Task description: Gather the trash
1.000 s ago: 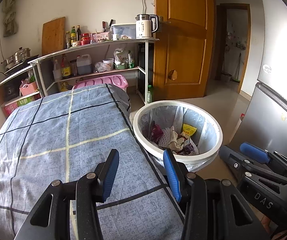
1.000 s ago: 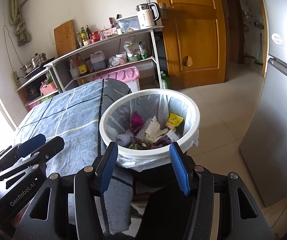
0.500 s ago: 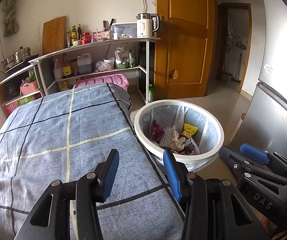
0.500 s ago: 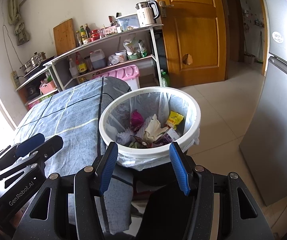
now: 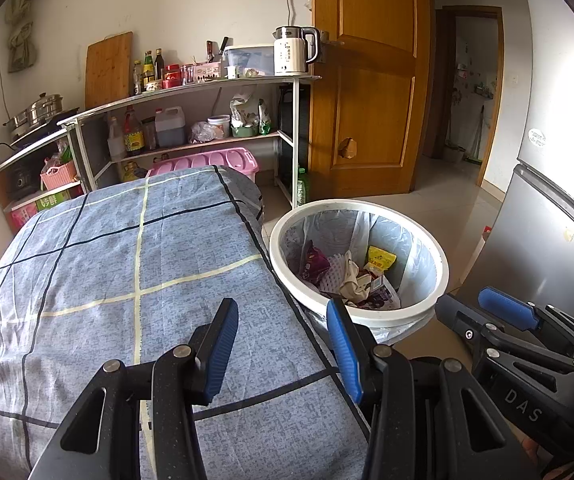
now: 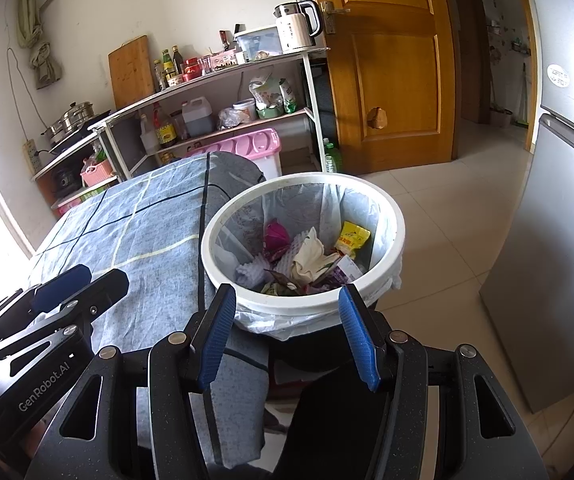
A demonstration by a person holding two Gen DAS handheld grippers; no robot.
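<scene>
A white trash bin with a clear liner stands on the floor at the table's right edge; it also shows in the right wrist view. Trash lies inside: a yellow packet, a magenta wrapper, crumpled paper. My left gripper is open and empty above the blue checked tablecloth. My right gripper is open and empty, just before the bin's near rim. Each gripper also shows in the other's view: the right, the left.
A metal shelf rack with bottles, a kettle and pots stands along the far wall. A pink crate sits behind the table. A wooden door is at the back. A grey fridge stands on the right, with tiled floor between.
Both grippers have drifted slightly back and up; the bin sits a little lower and farther in view. Both stay open and empty.
</scene>
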